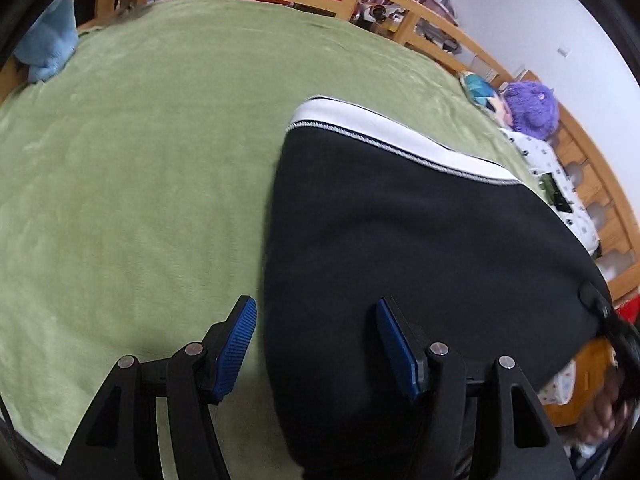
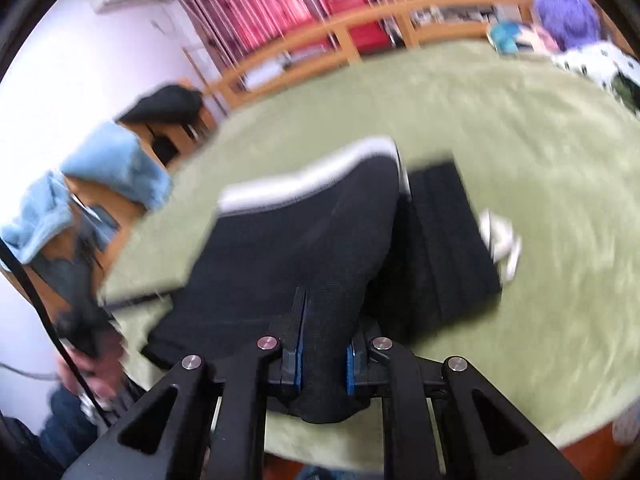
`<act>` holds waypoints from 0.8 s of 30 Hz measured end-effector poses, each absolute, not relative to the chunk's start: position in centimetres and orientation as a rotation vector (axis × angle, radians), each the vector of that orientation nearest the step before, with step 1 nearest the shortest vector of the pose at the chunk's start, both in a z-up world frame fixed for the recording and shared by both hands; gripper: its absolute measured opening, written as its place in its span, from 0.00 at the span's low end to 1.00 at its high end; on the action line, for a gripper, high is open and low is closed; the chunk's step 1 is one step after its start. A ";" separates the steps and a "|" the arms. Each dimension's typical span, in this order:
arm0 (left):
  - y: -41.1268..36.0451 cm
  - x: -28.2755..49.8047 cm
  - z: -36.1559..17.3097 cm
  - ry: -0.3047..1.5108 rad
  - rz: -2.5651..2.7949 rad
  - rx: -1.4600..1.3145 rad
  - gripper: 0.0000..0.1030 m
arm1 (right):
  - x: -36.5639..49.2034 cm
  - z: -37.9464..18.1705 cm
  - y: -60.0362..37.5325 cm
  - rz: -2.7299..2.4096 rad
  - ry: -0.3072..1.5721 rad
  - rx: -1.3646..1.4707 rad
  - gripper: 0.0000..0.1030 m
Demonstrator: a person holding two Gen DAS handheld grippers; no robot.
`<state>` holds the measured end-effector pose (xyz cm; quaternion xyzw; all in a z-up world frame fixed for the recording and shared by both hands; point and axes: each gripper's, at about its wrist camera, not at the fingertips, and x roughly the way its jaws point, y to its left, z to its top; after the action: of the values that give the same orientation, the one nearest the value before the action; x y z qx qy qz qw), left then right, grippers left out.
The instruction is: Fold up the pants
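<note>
On the green blanket [image 1: 132,184] covering the bed, the black pants [image 1: 400,240] are lying partly folded, their white side stripe [image 1: 400,140] running from about 11 o'clock toward 3 o'clock in the left wrist view. The left gripper [image 1: 316,344] is hovering with its blue pads spread wide and gripping nothing; its right finger is sitting over the dark fabric while the left finger is sitting over bare blanket, so the garment's edge is falling between the two jaws. The right gripper [image 2: 323,364] is clamping a bunched fold of the pants [image 2: 320,248] between nearly closed pads, and the cloth is stretching away from it toward 12 o'clock, rising to the striped edge at 11 o'clock. At about 1 o'clock from that gripper, a flatter folded section is lying on the blanket, with a small white piece, too blurred to name, just beside its far edge.

The coming move is probably turning on the pants' long axis, which is running away from the right gripper; that gripper is already holding cloth, and the left one is the freer to pinch the near edge. A purple plush toy [image 1: 532,108] and a spotted cloth [image 1: 556,184] are resting near the wooden bed rail [image 1: 472,44] at 2 o'clock, well apart from the fold. A blue towel [image 2: 116,164] is hanging at 10 o'clock, clear of the work. Nothing is blocking the path.
</note>
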<state>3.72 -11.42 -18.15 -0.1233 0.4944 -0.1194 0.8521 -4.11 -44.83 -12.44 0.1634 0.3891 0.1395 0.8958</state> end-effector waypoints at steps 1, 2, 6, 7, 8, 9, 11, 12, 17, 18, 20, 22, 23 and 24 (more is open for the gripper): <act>-11.5 3.6 -18.0 1.036 -0.269 -0.264 0.58 | -3.6 -12.0 -45.3 0.284 0.797 0.328 0.14; -11.7 3.5 -17.7 1.031 -0.288 -0.260 0.59 | -3.0 -11.9 -46.0 0.257 0.795 0.320 0.14; -11.9 3.8 -17.0 1.008 -0.340 -0.253 0.67 | -1.9 -15.9 -49.5 0.159 0.884 0.352 0.15; -12.2 4.2 -17.1 1.011 -0.343 -0.252 0.68 | -1.8 -17.0 -50.0 0.146 0.903 0.368 0.18; -12.3 4.7 -17.2 1.020 -0.344 -0.252 0.68 | -1.9 -18.3 -50.6 0.131 0.922 0.392 0.30; -12.2 5.3 -17.5 1.034 -0.348 -0.263 0.68 | -2.2 -19.1 -50.8 0.113 0.934 0.404 0.39; -12.0 6.3 -18.1 1.060 -0.367 -0.284 0.68 | -2.7 -19.2 -51.1 0.057 0.946 0.367 0.52; -12.0 7.0 -18.7 1.080 -0.374 -0.296 0.68 | -2.6 -18.6 -51.2 0.049 0.931 0.357 0.52; -12.3 9.4 -20.5 1.106 -0.375 -0.344 0.68 | -1.4 -16.5 -52.8 0.039 0.850 0.402 0.58; -12.5 9.7 -20.9 1.113 -0.389 -0.348 0.68 | -0.5 -16.9 -52.7 0.056 0.866 0.414 0.58; -12.8 10.0 -21.5 1.125 -0.402 -0.357 0.68 | 1.2 -18.6 -52.4 0.078 0.929 0.441 0.58; -13.2 10.4 -22.2 1.144 -0.415 -0.348 0.68 | 1.9 -20.1 -52.3 0.103 0.960 0.464 0.58; -13.4 10.6 -22.4 1.149 -0.419 -0.346 0.68 | 2.1 -20.5 -52.4 0.125 0.953 0.480 0.58; -13.8 10.9 -22.6 1.159 -0.429 -0.349 0.68 | 2.3 -21.0 -52.7 0.137 0.957 0.496 0.58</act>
<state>10.92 -13.77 -22.61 -0.1626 0.5406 -0.2002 0.8008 2.33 -52.66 -20.95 0.2361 0.4552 0.0653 0.8561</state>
